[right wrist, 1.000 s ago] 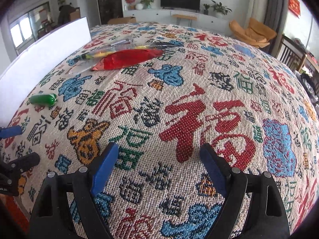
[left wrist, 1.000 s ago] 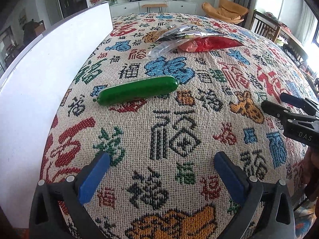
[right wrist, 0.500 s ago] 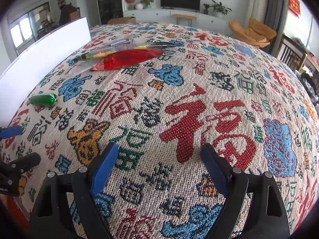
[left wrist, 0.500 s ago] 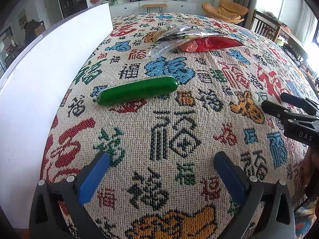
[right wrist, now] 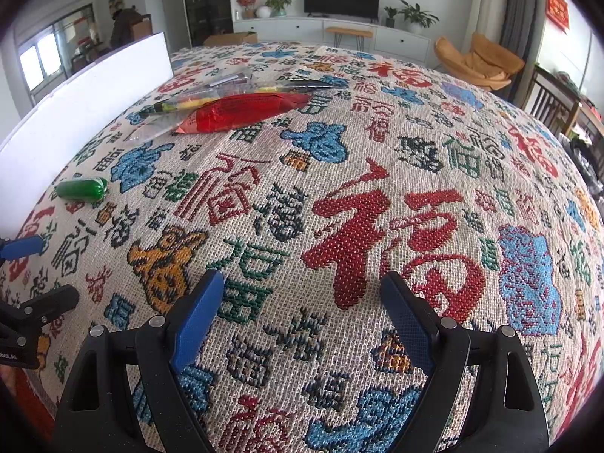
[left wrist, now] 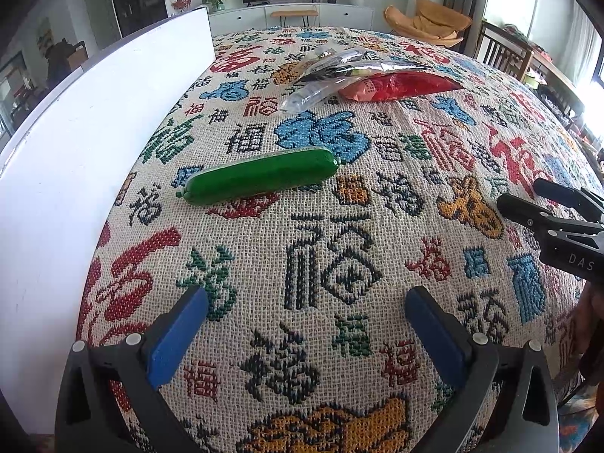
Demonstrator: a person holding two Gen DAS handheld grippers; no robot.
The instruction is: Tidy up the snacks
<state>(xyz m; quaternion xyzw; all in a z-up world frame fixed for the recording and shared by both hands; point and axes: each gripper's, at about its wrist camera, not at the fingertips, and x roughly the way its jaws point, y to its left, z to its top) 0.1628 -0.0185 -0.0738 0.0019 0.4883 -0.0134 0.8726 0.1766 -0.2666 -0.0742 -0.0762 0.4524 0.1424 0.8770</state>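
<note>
One smooth green sausage-shaped snack (left wrist: 260, 175) on coarse woven tablecloth (left wrist: 339, 249).

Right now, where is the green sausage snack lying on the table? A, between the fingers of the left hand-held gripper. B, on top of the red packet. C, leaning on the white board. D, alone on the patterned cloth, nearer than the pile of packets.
D: the green sausage snack lies flat on the patterned cloth, apart from the red packet and the white board, beyond the open left hand-held gripper.
</note>
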